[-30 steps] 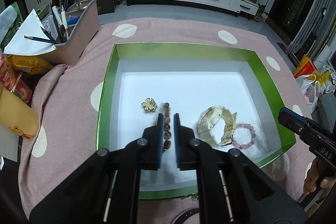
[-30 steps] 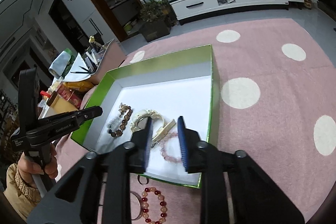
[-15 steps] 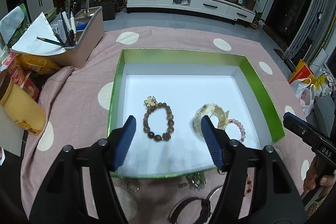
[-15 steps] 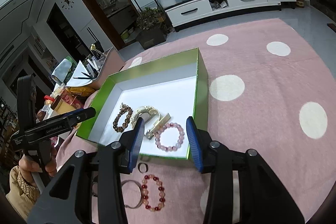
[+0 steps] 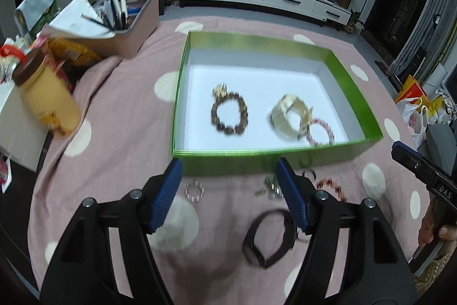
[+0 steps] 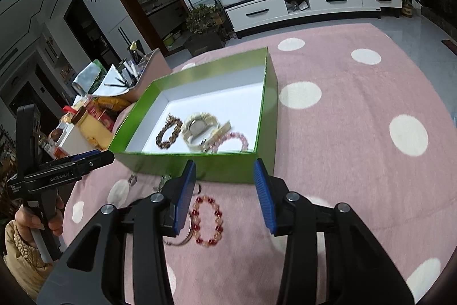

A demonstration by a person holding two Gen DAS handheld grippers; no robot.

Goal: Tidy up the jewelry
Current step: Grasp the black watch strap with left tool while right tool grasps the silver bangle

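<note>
A green box [image 5: 257,157] [image 6: 200,167] with a white floor holds a brown bead bracelet [image 5: 229,115] [image 6: 168,134], a cream watch [image 5: 290,116] [image 6: 200,127] and a pink bead bracelet [image 5: 320,132] [image 6: 232,140]. On the pink cloth in front of the box lie a small beaded ring [image 5: 194,191], a dark band [image 5: 270,237], a red bead bracelet [image 6: 207,220] [image 5: 331,186] and small metal pieces [image 5: 270,189]. My left gripper [image 5: 228,179] is open and empty, near the box's front wall. My right gripper [image 6: 225,179] is open and empty above the red bracelet.
A pen holder tray [image 5: 134,19] stands at the back left. A yellow jar with a brown lid [image 5: 47,93] and snack packets [image 5: 74,53] stand at the left. The polka-dot cloth [image 6: 357,147] stretches to the right of the box.
My left gripper opened, let go of the brown bead bracelet in the box and drew back. My right gripper also opened wider and drew back from the box.
</note>
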